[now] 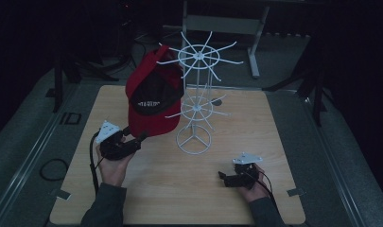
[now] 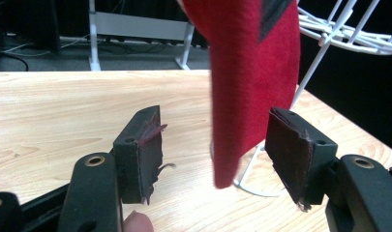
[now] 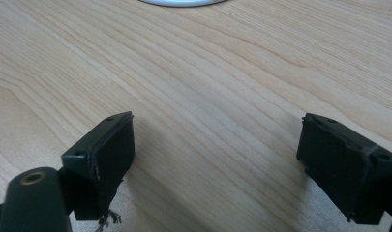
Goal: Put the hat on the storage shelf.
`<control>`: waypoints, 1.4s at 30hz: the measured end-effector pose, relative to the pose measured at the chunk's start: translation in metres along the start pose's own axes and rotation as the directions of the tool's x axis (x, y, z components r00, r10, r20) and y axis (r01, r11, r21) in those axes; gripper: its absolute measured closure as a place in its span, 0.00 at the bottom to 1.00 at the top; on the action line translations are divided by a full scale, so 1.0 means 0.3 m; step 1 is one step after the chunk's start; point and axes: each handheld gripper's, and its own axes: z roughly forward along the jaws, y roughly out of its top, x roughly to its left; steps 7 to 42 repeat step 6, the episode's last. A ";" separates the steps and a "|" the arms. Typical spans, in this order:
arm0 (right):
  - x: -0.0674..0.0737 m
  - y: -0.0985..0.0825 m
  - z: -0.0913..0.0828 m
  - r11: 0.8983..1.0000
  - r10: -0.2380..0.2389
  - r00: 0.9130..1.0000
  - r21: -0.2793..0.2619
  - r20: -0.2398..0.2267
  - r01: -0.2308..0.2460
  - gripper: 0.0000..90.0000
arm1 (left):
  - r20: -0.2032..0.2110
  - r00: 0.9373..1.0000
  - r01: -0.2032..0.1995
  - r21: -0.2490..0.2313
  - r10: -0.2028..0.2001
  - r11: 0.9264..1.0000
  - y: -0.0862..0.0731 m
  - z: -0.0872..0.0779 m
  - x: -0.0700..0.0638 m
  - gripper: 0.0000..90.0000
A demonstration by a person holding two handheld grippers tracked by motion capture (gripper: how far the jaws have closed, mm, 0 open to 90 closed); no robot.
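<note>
1. The left gripper is held at about 8 o'clock from the rack, its jaws spread wide with the cap's brim hanging down between them, touched by neither pad. If the jaws are closed off-centre, the brim may be pinched only at its edge and could slip out.
2. The cap is hung on the rack's upper arms at the rack's 9 o'clock side, well above the surface. A sideways or downward pull is judged likely to snag the cap on a thin arm, so the light rack could be tipped or dragged.
3. The right gripper is rested low at about 5 o'clock from the rack's base ring, jaws open and empty over bare surface. The rack is steadied by nothing, so any tug on the cap would be unopposed.
</note>
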 end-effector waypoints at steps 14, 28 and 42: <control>0.000 0.000 0.000 1.000 0.002 1.000 0.001 -0.001 -0.002 0.15 | 0.016 1.000 0.003 -0.012 -0.003 1.000 0.005 -0.014 0.013 0.43; 0.000 0.000 0.000 1.000 0.002 1.000 0.001 -0.001 -0.002 0.15 | 0.016 1.000 0.003 -0.012 -0.003 1.000 0.005 -0.014 0.013 0.43; 0.000 0.000 0.000 1.000 0.002 1.000 0.001 -0.001 -0.002 0.15 | 0.016 1.000 0.003 -0.012 -0.003 1.000 0.005 -0.014 0.013 0.43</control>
